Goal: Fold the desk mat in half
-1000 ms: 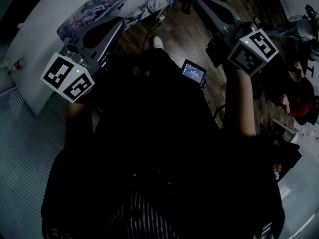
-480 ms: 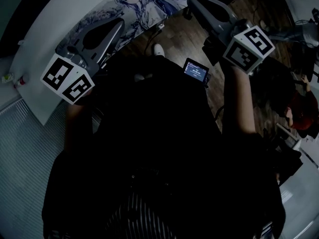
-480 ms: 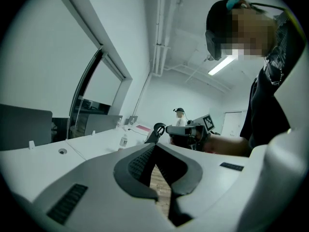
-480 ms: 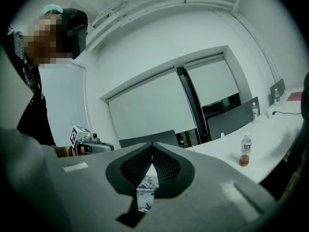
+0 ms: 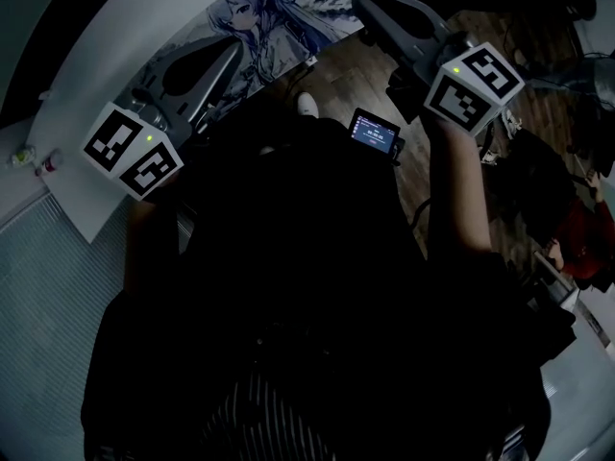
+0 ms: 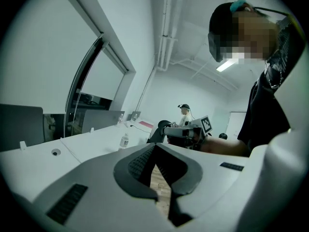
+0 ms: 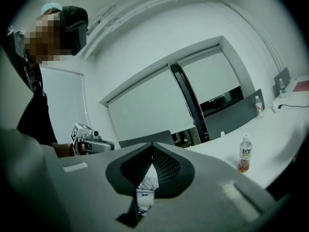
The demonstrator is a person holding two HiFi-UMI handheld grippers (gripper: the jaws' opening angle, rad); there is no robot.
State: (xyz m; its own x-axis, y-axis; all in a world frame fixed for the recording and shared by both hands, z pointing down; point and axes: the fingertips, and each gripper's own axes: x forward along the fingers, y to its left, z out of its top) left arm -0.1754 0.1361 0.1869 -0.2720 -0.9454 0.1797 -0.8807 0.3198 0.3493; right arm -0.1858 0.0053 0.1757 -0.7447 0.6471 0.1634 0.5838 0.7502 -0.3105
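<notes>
Dark clothing (image 5: 288,286) of the person filling the centre and bottom of the head view. White bench (image 5: 86,75) curving across the upper left. Brown wooden floor (image 5: 336,75) at upper right. Desk mat (image 5: 279,17), printed with an illustrated figure, lying flat and unfolded on the bench close to its near edge. Left gripper (image 5: 229,54) held over the mat's left part, fingers pressed together, pinching nothing. Right gripper (image 5: 363,8) held at the mat's right end, fingers likewise pressed together and empty. Small lit screen (image 5: 374,134) lower down, between the two grippers. Drink bottle (image 7: 245,153) standing upright on white bench top.
</notes>
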